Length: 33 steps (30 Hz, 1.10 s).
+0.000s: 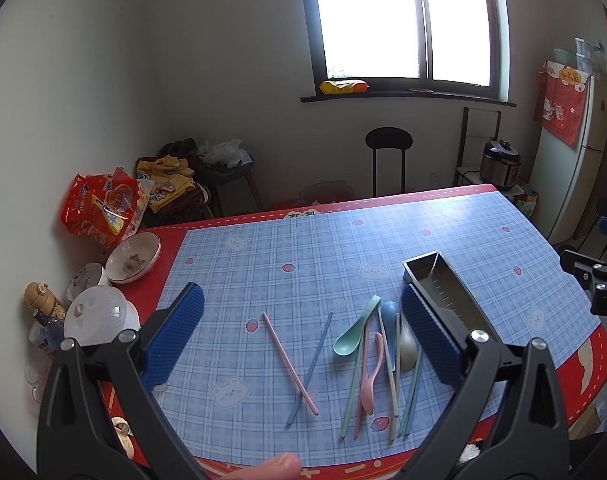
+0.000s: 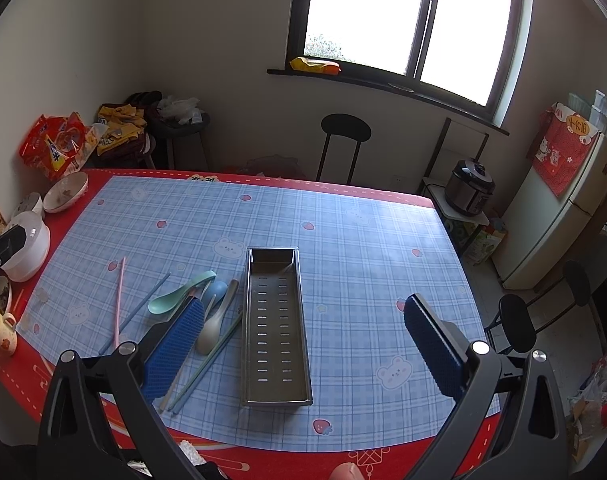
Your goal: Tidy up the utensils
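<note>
The left gripper (image 1: 303, 336) hangs nearest, fingers spread wide and empty above the counter (image 1: 483, 216). The right gripper (image 2: 303, 344) is likewise apart, holding nothing, over the empty metal tray (image 2: 275, 320). Just left of the tray lie the loose utensils: the spoons (image 1: 383, 336) piled with chopsticks, the pink chopstick (image 1: 289, 362) and the blue chopstick (image 1: 309, 368) crossed apart. Nothing is sorted yet; the next move probably calls for closing on one piece and carrying it to the tray.
</note>
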Each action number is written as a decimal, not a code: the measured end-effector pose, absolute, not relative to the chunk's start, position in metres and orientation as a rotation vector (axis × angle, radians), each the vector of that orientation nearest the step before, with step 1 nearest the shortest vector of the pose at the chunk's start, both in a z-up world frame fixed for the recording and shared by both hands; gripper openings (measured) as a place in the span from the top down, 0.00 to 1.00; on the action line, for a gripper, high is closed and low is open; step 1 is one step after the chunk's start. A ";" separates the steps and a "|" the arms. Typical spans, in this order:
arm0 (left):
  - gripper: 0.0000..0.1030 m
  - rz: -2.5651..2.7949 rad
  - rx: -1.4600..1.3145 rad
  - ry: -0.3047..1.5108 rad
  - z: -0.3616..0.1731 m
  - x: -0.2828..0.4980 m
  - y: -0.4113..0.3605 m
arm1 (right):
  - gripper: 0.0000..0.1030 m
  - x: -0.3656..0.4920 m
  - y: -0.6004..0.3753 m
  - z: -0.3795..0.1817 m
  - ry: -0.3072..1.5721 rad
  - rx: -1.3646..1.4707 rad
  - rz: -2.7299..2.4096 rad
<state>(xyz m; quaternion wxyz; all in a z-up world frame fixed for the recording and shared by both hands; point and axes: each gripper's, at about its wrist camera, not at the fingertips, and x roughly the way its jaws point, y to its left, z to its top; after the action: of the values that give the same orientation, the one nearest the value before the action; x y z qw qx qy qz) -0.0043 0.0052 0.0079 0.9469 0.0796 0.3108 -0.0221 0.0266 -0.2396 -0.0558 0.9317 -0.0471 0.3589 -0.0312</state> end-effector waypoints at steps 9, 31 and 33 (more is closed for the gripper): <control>0.05 -0.044 0.163 0.632 0.007 -0.005 0.005 | 0.05 0.028 -0.242 -0.057 0.736 -0.092 -0.064; 0.05 -0.044 0.160 0.632 0.007 -0.003 0.006 | 0.05 0.028 -0.242 -0.056 0.730 -0.091 -0.067; 0.05 -0.045 0.160 0.633 0.007 -0.003 0.007 | 0.05 0.027 -0.242 -0.055 0.729 -0.090 -0.065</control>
<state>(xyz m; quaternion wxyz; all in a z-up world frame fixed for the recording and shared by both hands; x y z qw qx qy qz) -0.0030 0.0066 0.0074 0.9470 0.0784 0.3107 -0.0221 0.0271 -0.2420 -0.0551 0.9328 -0.0441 0.3563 -0.0320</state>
